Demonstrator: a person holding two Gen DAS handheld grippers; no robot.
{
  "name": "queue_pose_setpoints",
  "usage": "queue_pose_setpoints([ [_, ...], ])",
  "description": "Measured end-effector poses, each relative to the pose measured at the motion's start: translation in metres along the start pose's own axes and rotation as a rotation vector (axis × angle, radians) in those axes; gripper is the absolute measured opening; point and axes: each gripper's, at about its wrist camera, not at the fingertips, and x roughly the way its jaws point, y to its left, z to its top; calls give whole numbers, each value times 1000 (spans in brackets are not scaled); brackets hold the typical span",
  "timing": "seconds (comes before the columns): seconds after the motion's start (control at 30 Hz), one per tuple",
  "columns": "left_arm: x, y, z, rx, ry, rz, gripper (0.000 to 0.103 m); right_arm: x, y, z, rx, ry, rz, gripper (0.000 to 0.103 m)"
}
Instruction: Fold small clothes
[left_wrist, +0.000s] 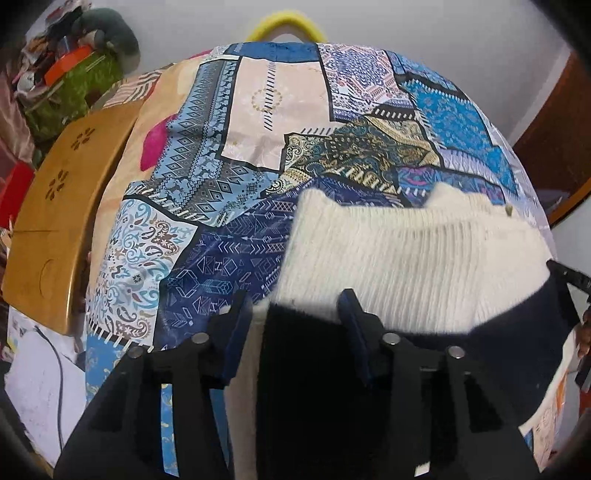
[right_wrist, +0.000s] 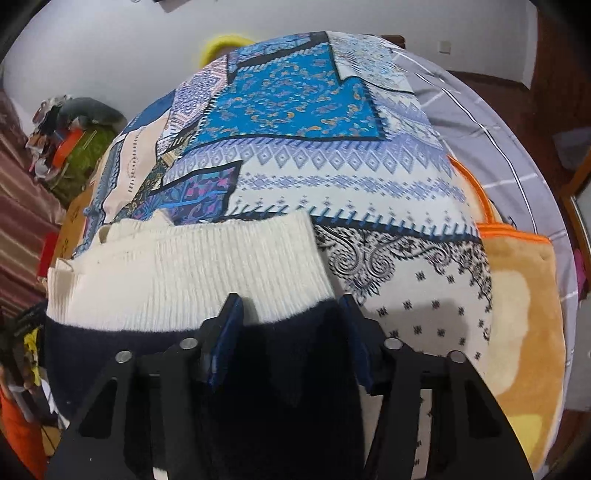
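Patchwork-print bedspread (right_wrist: 332, 177) carries a cream-and-navy knit sweater (right_wrist: 192, 266) lying flat at its near edge. Left gripper (left_wrist: 295, 310) and right gripper (right_wrist: 291, 314) both straddle the navy part, fingers wide; folding looks barely begun.

Small knit sweater (left_wrist: 406, 251), cream ribbed top, dark navy lower part, lying flat on patterned bedspread (left_wrist: 229, 155)

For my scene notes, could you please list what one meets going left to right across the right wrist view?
Green clutter pile → cream-and-navy knit garment → patchwork bedsheet → orange-trimmed tan blanket.
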Motion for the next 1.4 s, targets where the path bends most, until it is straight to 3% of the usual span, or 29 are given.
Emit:
queue_pose_setpoints([
  [0.07,1,-1,2,7,-8,-8,29,1,4,1,-23,-3,-1,35],
  [0.13,2,-5,4,20,-10,-4,25,2,9,2,-49,-7,-9,23],
  [0.2,0,-11,4,51,-31,22,12,2,14,2,-84,-15,-31,12],
  [0.5,-14,-6,5,46,-105,110,11,-25,17,6,-130,-162,-113,9],
  [0.73,6,1,-4,31,-48,134,11,-9,7,3,-107,-120,-181,9],
  [1.03,-1,0,-11,38,-46,116,12,-7,16,-12,-141,-75,-201,11],
  [1.13,-6,0,-15,45,-48,116,15,-15,25,-15,-174,-68,-200,16],
  [1.3,-17,0,-21,40,-43,111,23,-30,42,-22,-236,-85,-218,36],
  [1.4,-28,2,-25,35,-53,105,32,-42,54,-25,-264,-107,-214,38],
])
